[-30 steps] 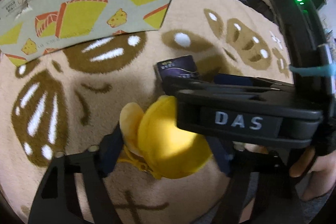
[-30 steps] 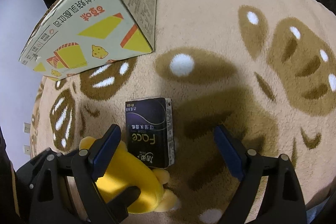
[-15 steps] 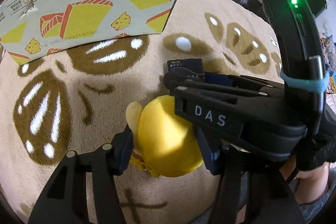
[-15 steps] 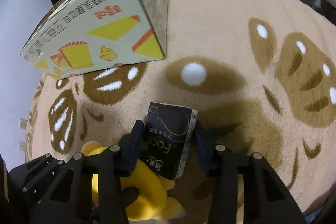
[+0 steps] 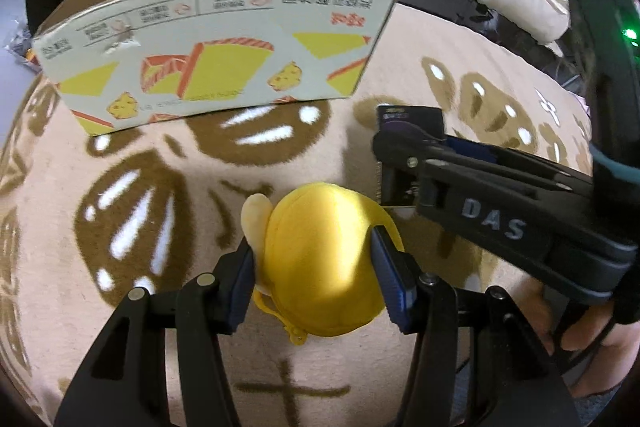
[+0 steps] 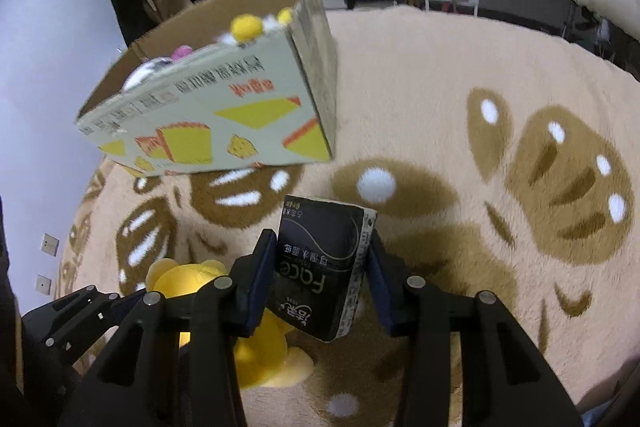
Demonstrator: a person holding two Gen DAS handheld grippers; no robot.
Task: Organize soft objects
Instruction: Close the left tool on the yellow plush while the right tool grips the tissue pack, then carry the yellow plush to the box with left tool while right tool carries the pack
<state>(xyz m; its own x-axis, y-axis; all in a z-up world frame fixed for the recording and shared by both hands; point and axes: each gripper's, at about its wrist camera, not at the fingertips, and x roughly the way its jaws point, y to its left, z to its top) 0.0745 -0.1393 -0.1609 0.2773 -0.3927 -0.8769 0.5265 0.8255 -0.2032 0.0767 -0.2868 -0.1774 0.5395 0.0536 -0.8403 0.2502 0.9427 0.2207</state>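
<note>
Both tools have just been closing, and each is now clenched on its own load. The left tool (image 5: 316, 267) is pinched on the yellow plush toy (image 5: 320, 259), whose soft body is squeezed between the blue pads (image 5: 390, 281); the toy is seen lower in the left wrist view than a second ago and looks raised off the rug (image 5: 200, 187). The right tool (image 6: 322, 267), whose jaws stood wide apart around the dark tissue pack (image 6: 320, 267) a second ago, is now shut on that pack, which is held tilted, with its far end toward the box and above the rug. The open cardboard box (image 6: 224, 123) stands beyond both tools, well apart from them, and more of its inside is shown than a second ago, which suggests that both tools have been raised. From this it is judged that the two grasps are done and that the carry to the box is the step in hand; neither thing is yet over the opening. By count, two tools are seen, one plush toy and one tissue pack are held, and one box is present. Inside the box a few soft things are glimpsed, among them yellow pompoms (image 6: 246, 27), something pink and something white, but they are too blurred for a sure count. One rug is spread under everything.
</note>
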